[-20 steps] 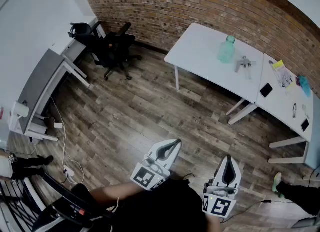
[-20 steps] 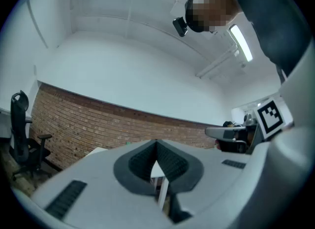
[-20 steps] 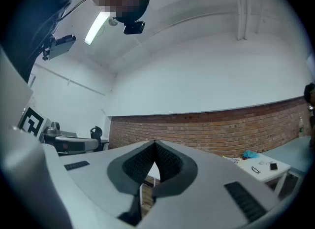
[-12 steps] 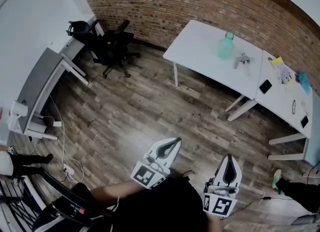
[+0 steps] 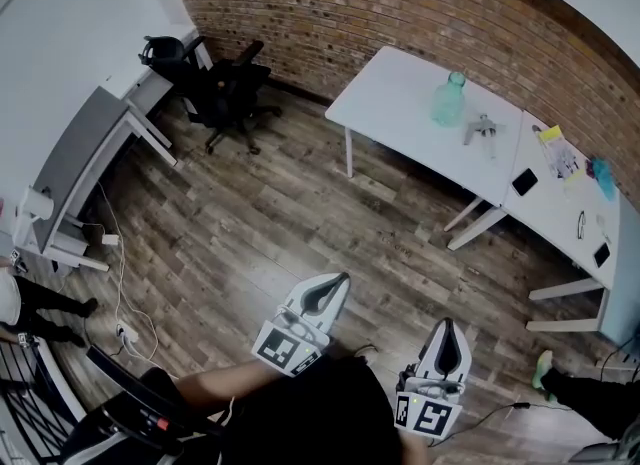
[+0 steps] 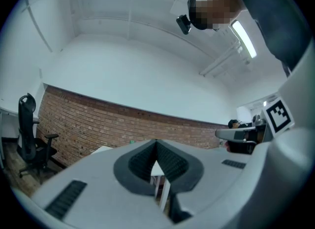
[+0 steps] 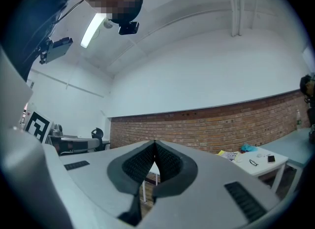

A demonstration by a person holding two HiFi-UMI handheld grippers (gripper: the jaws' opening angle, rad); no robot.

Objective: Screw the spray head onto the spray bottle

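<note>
Your left gripper [image 5: 334, 286] and right gripper [image 5: 447, 329] are both pressed shut on nothing, probably just carried level for the walk, since the bottle [image 5: 449, 99] stands on the table [image 5: 395, 88] at 1 o'clock, head [image 5: 481, 130] lying at its 4 o'clock.

Even, bright, diffuse overhead light. A long white ceiling tube lamp [image 7: 93, 30] glows with mild glare in the right gripper view. The white rectangular table [image 5: 400, 103] is lit flat, and shadows under it are weak and soft. Heavy fisheye: the red brick wall [image 5: 400, 13] behind the table bows, and the picture corners go black. Detail is sharp near the table. The close grey left gripper [image 6: 156, 144] and right gripper [image 7: 155, 144] look slightly soft.
</note>
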